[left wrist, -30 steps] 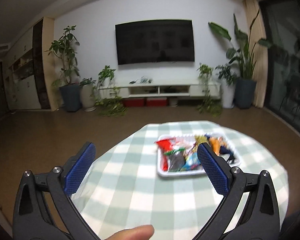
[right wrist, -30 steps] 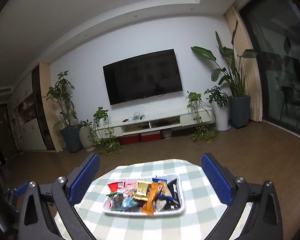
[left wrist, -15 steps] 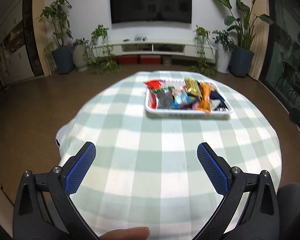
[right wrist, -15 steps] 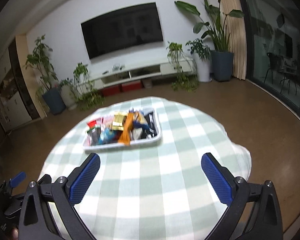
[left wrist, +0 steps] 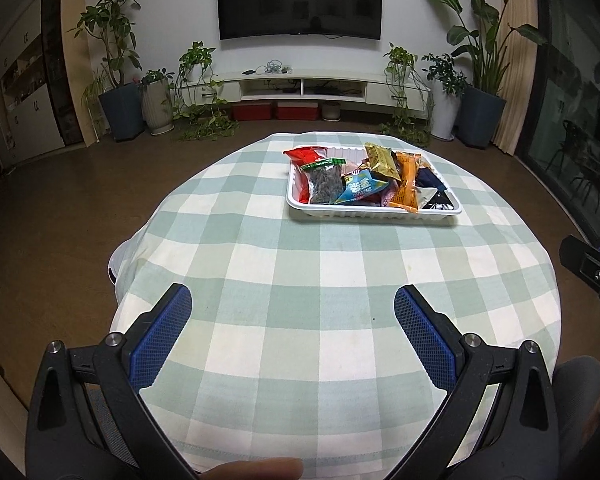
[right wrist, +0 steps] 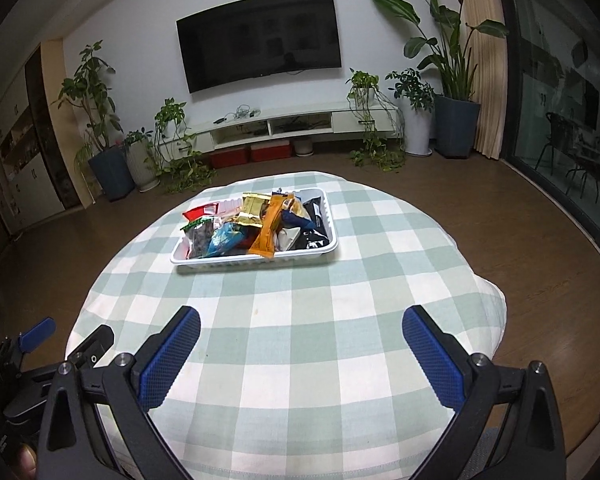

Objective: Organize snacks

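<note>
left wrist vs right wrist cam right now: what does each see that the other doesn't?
Left wrist only: the thumb at the bottom edge, and the right claw's body poking in at the right edge. Right wrist only: the left claw's rig at lower left. Both: white tray heaped with snack packets on the checked tablecloth, the TV, both claws open and empty.

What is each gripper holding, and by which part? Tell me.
Nothing. The left gripper and right gripper are open and empty; the snacks lie in the tray.
</note>
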